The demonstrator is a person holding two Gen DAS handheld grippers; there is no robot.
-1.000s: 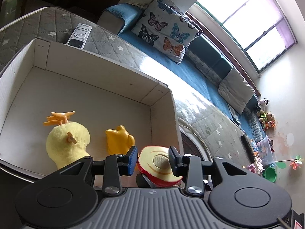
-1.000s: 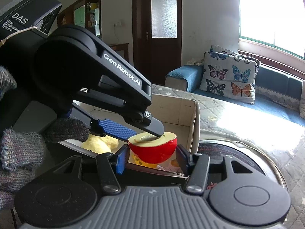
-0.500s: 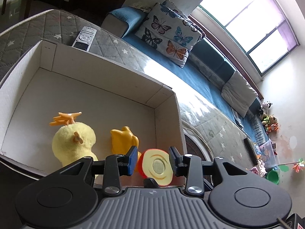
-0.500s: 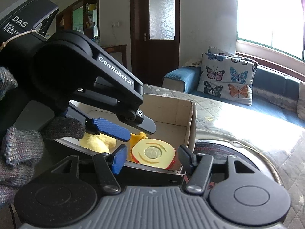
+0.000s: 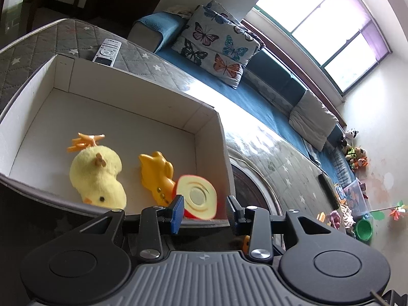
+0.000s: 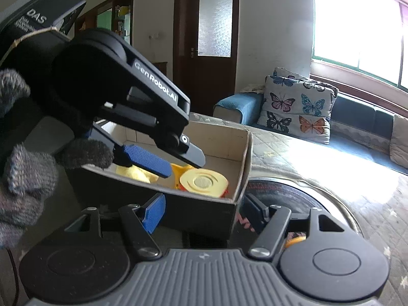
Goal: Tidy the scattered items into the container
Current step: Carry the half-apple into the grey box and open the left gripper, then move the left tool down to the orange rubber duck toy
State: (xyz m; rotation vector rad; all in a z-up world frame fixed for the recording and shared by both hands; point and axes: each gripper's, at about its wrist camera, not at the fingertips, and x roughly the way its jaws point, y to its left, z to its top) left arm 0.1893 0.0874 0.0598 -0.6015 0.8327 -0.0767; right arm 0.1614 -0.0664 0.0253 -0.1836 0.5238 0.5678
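Observation:
A red toy apple half [image 5: 197, 199] [image 6: 204, 182] with a pale yellow cut face lies in the near right corner of the white cardboard box [image 5: 122, 97] [image 6: 219, 137]. A yellow plush chick [image 5: 98, 176] and an orange plastic duck [image 5: 156, 172] lie beside it. My left gripper [image 5: 205, 210] hangs open just over the box's near wall, with nothing pressed between its blue pads. In the right wrist view the left gripper [image 6: 182, 164] hovers above the toys. My right gripper [image 6: 204, 213] is outside the box's near wall, its jaws opening with nothing between them.
The box sits on a grey quilted star-patterned cover [image 5: 63, 40]. A white remote [image 5: 107, 51] lies behind the box. A round dark rimmed thing [image 6: 306, 201] sits right of the box. A blue sofa with a butterfly cushion [image 5: 216, 43] is beyond. A gloved hand [image 6: 23, 168] holds the left gripper.
The apple half left my grippers and dropped into the box's corner, tipping its cut face toward me. Both grippers pulled back from the box, and the right one's jaws widened.

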